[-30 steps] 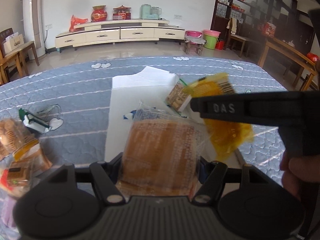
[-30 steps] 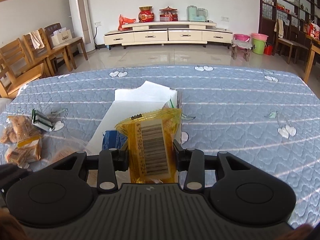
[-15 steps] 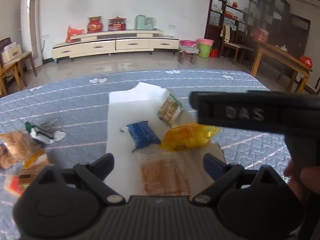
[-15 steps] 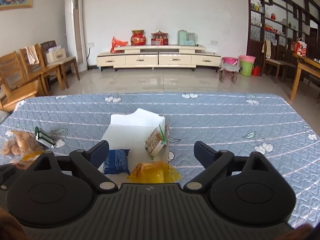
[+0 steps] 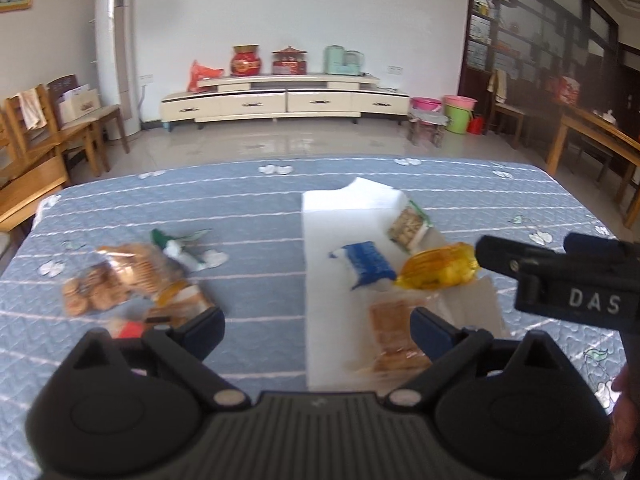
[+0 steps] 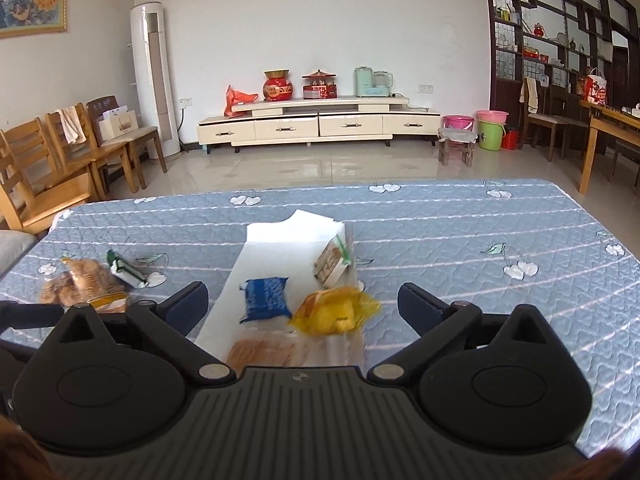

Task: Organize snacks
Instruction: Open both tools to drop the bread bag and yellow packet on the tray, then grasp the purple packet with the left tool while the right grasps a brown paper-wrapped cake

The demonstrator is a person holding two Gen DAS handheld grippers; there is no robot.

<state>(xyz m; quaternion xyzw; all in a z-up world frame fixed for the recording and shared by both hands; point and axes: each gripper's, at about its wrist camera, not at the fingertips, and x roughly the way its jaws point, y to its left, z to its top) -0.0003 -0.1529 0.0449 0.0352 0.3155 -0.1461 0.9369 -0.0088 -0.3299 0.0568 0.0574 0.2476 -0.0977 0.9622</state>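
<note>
Left view: left gripper (image 5: 316, 326) wide, jaws just opened, nothing held; cracker pack (image 5: 394, 334) on white sheet (image 5: 324, 280) by yellow bag (image 5: 438, 270) | right view: right gripper (image 6: 302, 304) wide, nothing held; yellow bag (image 6: 334, 314) overhangs sheet edge | risk: loose pile (image 6: 82, 280) may scatter if nudged

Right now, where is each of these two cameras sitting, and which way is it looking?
Left wrist view: rides the left tool, looking over the blue bedspread; its open fingers, the right tool and a hand show.
Right wrist view: rides the right tool, same direction; its open fingers show.
Both share the white sheet and yellow packet.
</note>
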